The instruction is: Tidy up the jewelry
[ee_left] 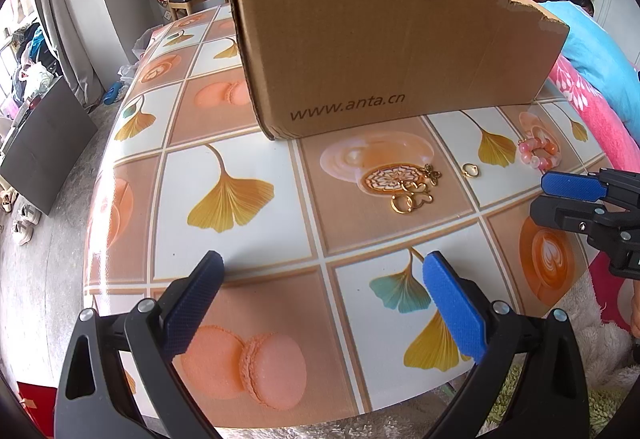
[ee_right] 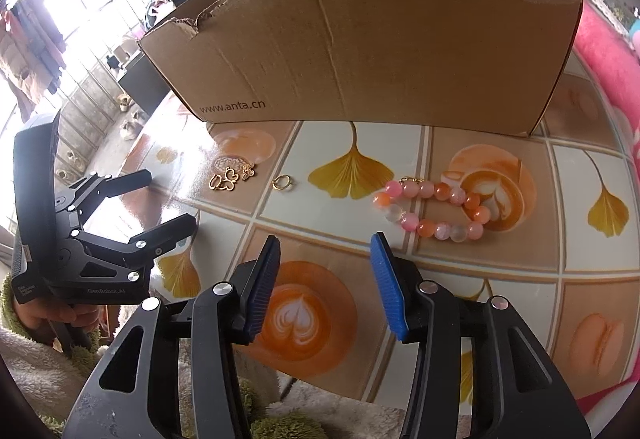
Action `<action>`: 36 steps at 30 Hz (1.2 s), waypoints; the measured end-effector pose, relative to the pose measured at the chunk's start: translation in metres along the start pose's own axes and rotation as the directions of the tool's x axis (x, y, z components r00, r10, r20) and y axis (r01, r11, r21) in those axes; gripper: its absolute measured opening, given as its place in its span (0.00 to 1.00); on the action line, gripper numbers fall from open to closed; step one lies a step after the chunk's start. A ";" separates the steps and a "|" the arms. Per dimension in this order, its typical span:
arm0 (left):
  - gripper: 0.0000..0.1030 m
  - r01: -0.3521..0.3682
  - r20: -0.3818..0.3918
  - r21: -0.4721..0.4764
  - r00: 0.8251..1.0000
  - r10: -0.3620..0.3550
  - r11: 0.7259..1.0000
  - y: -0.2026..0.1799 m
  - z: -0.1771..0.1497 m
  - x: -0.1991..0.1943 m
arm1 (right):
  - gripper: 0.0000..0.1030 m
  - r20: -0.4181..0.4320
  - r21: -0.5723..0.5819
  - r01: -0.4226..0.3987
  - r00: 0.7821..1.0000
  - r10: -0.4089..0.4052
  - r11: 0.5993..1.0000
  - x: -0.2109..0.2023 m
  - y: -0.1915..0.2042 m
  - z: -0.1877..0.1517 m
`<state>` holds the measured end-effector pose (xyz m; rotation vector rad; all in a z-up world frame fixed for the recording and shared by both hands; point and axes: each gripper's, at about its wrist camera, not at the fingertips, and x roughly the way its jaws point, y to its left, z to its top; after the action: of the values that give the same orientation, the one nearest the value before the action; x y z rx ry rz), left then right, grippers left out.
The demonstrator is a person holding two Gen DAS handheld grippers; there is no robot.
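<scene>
The bracelet [ee_right: 434, 210] lies flat on the table [ee_right: 520, 279] in front of the box [ee_right: 360, 51] — a stretched loop of pink and orange beads, long axis slanting from upper left to lower right in the right wrist view. Left of it sit a gold ring [ee_right: 281, 183] and, further left, a cluster of gold charms [ee_right: 232, 177], well apart from the beads. The right gripper [ee_right: 325, 259] hangs just short of the bracelet, jaws apart with nothing between them, and the left gripper [ee_left: 322, 279] — jaws wide, empty — hovers over bare tabletop.

Pink-orange bracelet [ee_right: 434, 209], seemingly gold charms [ee_right: 232, 177]
</scene>
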<state>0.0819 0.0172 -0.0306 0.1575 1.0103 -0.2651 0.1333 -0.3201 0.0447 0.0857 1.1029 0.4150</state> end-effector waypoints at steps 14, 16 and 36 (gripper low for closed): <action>0.95 0.000 0.001 0.000 1.000 0.000 1.000 0.000 -0.001 0.000 | 0.44 -0.002 0.007 -0.004 1.000 0.004 1.000 0.001 -0.003 0.002; 0.95 -0.001 0.002 0.000 1.000 0.001 1.000 0.000 -0.001 0.000 | 0.44 -0.002 0.008 -0.006 1.000 0.006 1.000 0.000 -0.003 0.000; 0.80 0.039 0.118 0.042 0.992 -0.044 0.998 -0.011 0.001 -0.021 | 0.44 0.001 0.018 -0.008 1.000 0.008 1.000 -0.005 -0.005 0.007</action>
<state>0.0687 0.0095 -0.0119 0.1550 0.8908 -0.3288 0.1386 -0.3259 0.0505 0.1067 1.1054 0.4125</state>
